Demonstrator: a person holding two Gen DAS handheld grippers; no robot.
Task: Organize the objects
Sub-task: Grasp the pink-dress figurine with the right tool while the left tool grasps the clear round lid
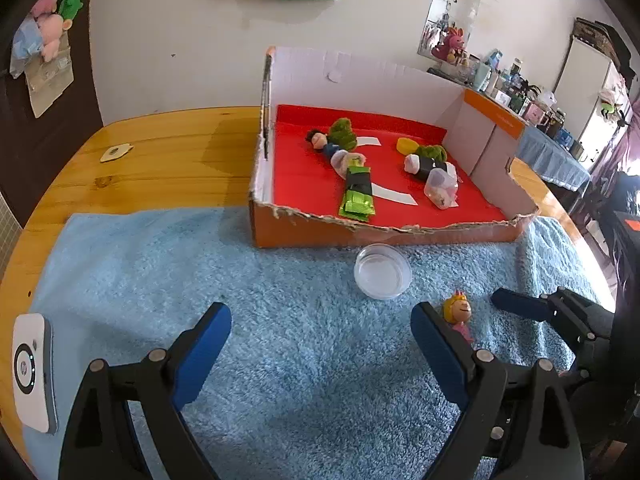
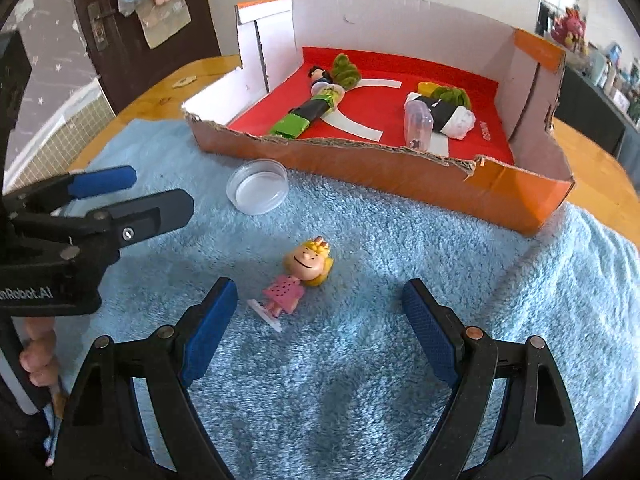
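The small doll (image 2: 302, 276) in a pink dress lies on its back on the blue towel (image 2: 360, 360), near the clear round dish (image 2: 257, 186) and in front of the orange cardboard box (image 2: 400, 172). The right gripper (image 2: 320, 320) hangs just above the doll with its 2 jaws wide apart and holds nothing. The left gripper (image 1: 322, 340) is beside it, also wide apart and empty, over bare towel.
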